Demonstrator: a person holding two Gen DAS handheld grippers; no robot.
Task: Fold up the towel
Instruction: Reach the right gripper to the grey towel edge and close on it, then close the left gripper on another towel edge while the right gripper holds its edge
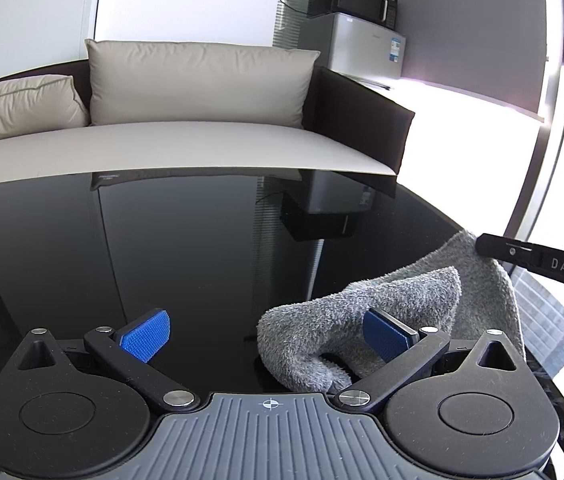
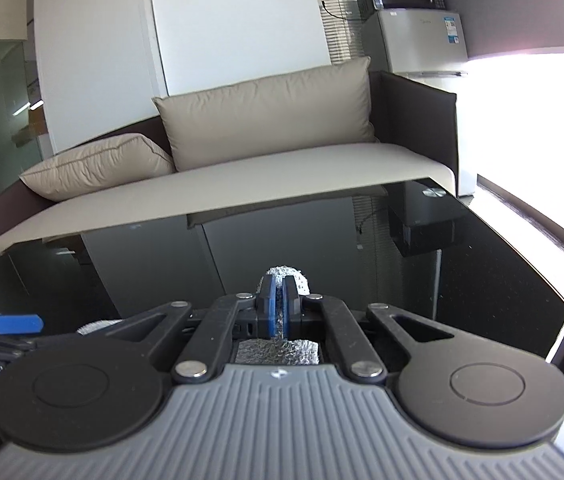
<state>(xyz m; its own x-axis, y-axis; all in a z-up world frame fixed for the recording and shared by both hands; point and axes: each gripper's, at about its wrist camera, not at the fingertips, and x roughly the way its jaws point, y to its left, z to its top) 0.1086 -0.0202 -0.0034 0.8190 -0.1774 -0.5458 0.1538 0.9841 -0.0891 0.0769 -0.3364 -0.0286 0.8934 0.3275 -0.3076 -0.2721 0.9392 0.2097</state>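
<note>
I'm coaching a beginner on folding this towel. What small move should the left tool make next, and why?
Probably slide the left tool right and close on the grey towel: its jaws are open, with cloth draped only over its right finger, while the right tool already pinches a corner.

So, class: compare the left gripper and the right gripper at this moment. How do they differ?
The left gripper has its jaws wide apart; the right gripper has its jaws closed. The left gripper grips nothing, the grey towel merely draping by one pad; the right gripper pinches the towel, lifting a corner off the black table. Both have blue pads.
</note>
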